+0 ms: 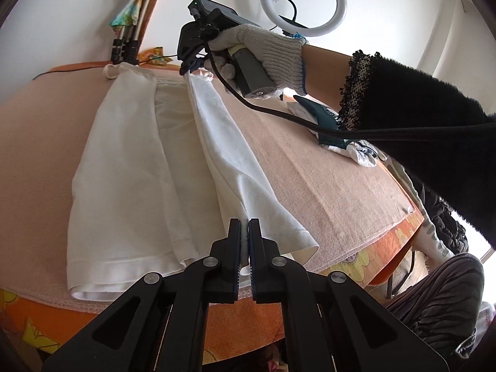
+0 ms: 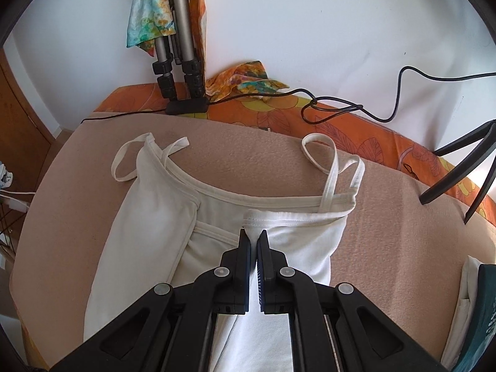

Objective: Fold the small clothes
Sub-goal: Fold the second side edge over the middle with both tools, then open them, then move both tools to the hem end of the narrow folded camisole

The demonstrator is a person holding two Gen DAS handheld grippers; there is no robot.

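A beige blanket [image 2: 387, 241] covers the work surface, and under it lies an orange cloth with flowers [image 2: 341, 124], which shows along the edges. Behind the surface is a white wall [image 2: 341, 31]. A grey tripod [image 2: 176, 46] stands against it with a colourful scarf [image 2: 148, 15] tied on it, and a black cable [image 2: 387, 114] runs over the orange cloth. A white ring light [image 1: 303, 3] is seen in the left wrist view. There are no containers to see.

The white camisole [image 2: 155, 232] lies on the blanket with its thin straps toward the wall. One side is already folded over the middle. The right gripper [image 2: 254, 238], held by a gloved hand [image 1: 263, 52], is pressed together on the top hem of the other side. The left gripper [image 1: 245, 226] pinches the bottom hem of the same side, lifted above the blanket. Some folded clothes [image 1: 328, 124] lie near the right arm.
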